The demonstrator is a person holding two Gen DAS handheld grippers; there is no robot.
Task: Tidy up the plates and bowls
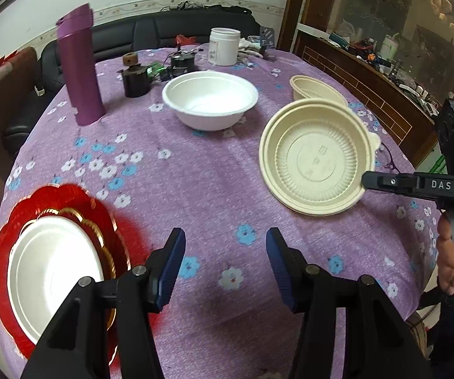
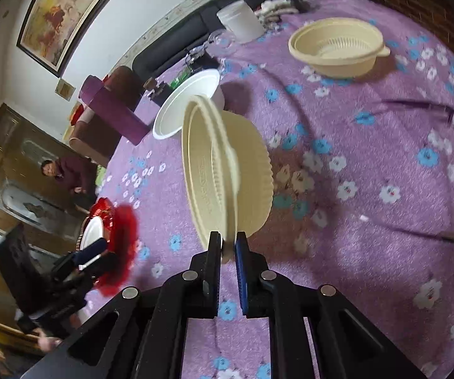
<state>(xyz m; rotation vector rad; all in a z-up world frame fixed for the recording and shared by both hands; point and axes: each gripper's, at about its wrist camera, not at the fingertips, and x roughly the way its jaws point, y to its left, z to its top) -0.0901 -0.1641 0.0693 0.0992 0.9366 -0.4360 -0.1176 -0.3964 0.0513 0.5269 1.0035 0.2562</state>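
My right gripper [image 2: 227, 246] is shut on the rim of a cream ribbed bowl [image 2: 227, 170] and holds it tilted on edge above the purple flowered tablecloth; it also shows in the left wrist view [image 1: 315, 158], with the right gripper [image 1: 368, 181] at its right rim. My left gripper [image 1: 225, 249] is open and empty, low over the cloth, just right of a white plate [image 1: 50, 271] lying on a red scalloped plate [image 1: 15, 221]. A white bowl [image 1: 209, 99] stands farther back. A second cream bowl [image 2: 337, 47] stands at the far right.
A tall purple tumbler [image 1: 80, 66] stands at the back left. Small dark jars [image 1: 137, 79], a white canister [image 1: 223, 45] and cables lie at the table's far edge. A black sofa [image 1: 163, 34] is behind. A person [image 2: 66, 170] sits beyond the table.
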